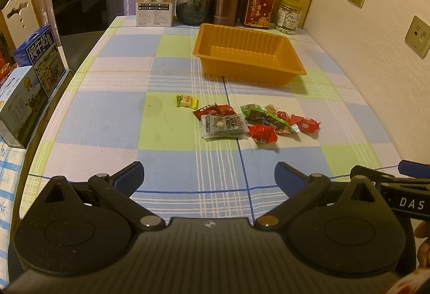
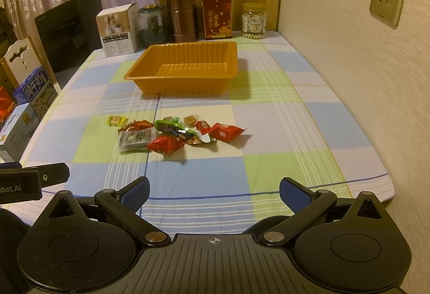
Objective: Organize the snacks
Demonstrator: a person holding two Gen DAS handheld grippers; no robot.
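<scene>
Left wrist view:
- Left gripper (image 1: pixel 209 177): jaws spread wide, holding nothing, above the near edge of the checked tabletop (image 1: pixel 107 116).
- Orange tray (image 1: pixel 291 66): empty, upright, on the far half of the tabletop.
- Snack pile (image 1: pixel 250 120): loose on the cloth, nearer than the orange tray and well apart from it. Grey packet (image 1: pixel 224 127) at the pile's left, touching a red wrapper (image 1: pixel 262 133) (green pack partly over its neighbours).
- Small yellow candy (image 1: pixel 186 101): apart from the pile, to the left of it, nearer than the orange tray.
- Row of containers beyond the orange tray against the back wall: white box (image 1: pixel 155 3), dark jar, brown flask, red box, clear jar (image 1: pixel 289 16).
- Milk cartons (image 1: pixel 40 60): far left of the orange tray, off the tabletop edge.

Right wrist view:
- Right gripper (image 2: pixel 214 194): jaws spread wide, empty, over the near edge.
- Orange tray (image 2: pixel 150 74): beyond the pile, nothing inside.
- Snack pile (image 2: pixel 177 134): between the jaws and the orange tray.
</scene>
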